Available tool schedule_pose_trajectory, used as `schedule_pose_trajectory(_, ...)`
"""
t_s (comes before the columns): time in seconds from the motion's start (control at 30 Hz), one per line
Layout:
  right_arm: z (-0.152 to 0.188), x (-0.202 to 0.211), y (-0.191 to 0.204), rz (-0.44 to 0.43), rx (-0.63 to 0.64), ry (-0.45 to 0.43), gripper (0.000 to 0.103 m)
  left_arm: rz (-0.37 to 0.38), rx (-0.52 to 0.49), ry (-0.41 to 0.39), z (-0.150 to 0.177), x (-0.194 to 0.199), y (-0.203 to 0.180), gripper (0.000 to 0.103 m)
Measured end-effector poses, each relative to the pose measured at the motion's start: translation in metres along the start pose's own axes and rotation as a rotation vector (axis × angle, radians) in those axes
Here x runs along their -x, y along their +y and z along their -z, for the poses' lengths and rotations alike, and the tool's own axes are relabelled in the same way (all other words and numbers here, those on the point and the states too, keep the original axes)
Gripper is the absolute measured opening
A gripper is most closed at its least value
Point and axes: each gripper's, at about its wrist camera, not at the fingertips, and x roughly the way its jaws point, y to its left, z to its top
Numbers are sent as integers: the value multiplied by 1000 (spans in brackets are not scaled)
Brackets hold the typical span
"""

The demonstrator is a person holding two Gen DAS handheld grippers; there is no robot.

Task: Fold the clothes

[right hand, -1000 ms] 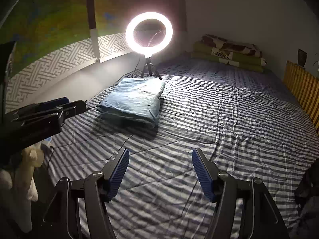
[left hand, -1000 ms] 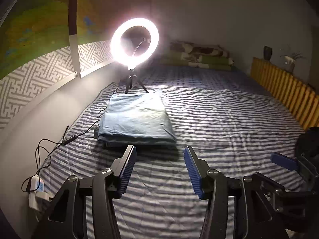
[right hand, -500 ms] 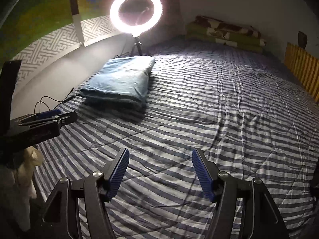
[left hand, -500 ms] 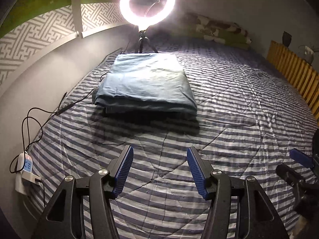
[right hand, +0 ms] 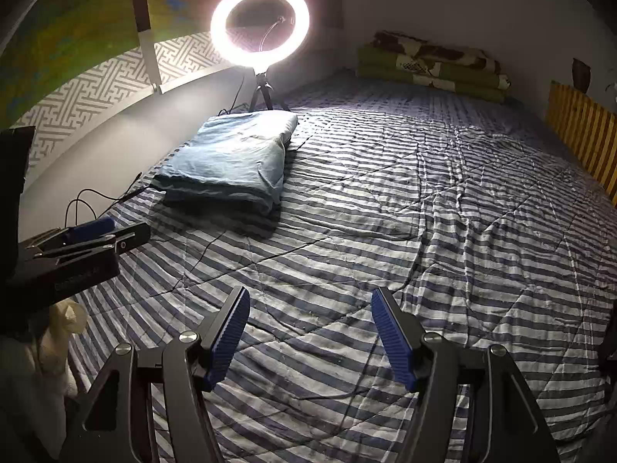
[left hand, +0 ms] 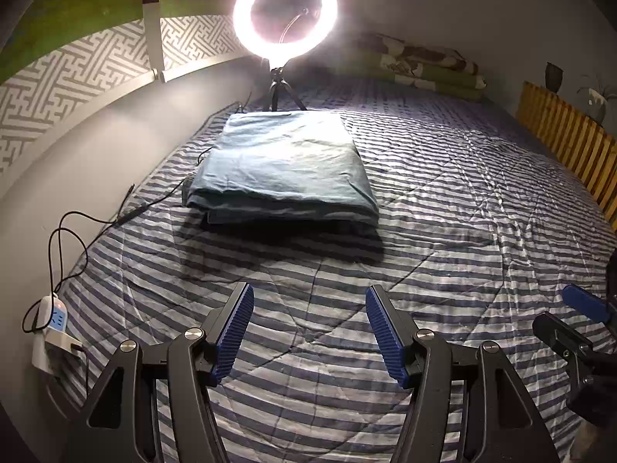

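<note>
A folded blue cloth point(left hand: 281, 169) lies flat on the striped bed cover point(left hand: 462, 231), just in front of the ring light; the right wrist view shows the folded blue cloth point(right hand: 231, 162) at the left. My left gripper point(left hand: 309, 297) hovers over bare cover a short way in front of the cloth's near edge. Its jaws are opening and nothing is between them. My right gripper point(right hand: 310, 301) is open and empty over the cover, to the right of the cloth. A finger of the left gripper point(right hand: 96, 231) shows at that view's left edge.
A lit ring light point(left hand: 285, 11) on a small tripod stands behind the cloth. A cable and a power strip point(left hand: 50, 320) lie along the left wall. Folded green-brown bedding point(left hand: 416, 65) sits at the far end, and a wooden slatted rail point(left hand: 567, 142) runs along the right.
Both grippers have sunk toward the bed and tipped downward, so the cloth looks larger and nearer. The left gripper's jaws stand a little wider. The cloth has not moved.
</note>
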Motion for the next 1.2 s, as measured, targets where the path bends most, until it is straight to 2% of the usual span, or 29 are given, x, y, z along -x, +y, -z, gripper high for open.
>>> schedule_pose_trajectory(0.3, -3, 5, -2, 13, -1, -21, 62, 9, -2, 2, 2, 3, -1, 64)
schedule_pose_trajectory(1.2, -3, -1, -7, 23, -28, 0, 62, -6, 3, -23, -1, 13, -3, 64)
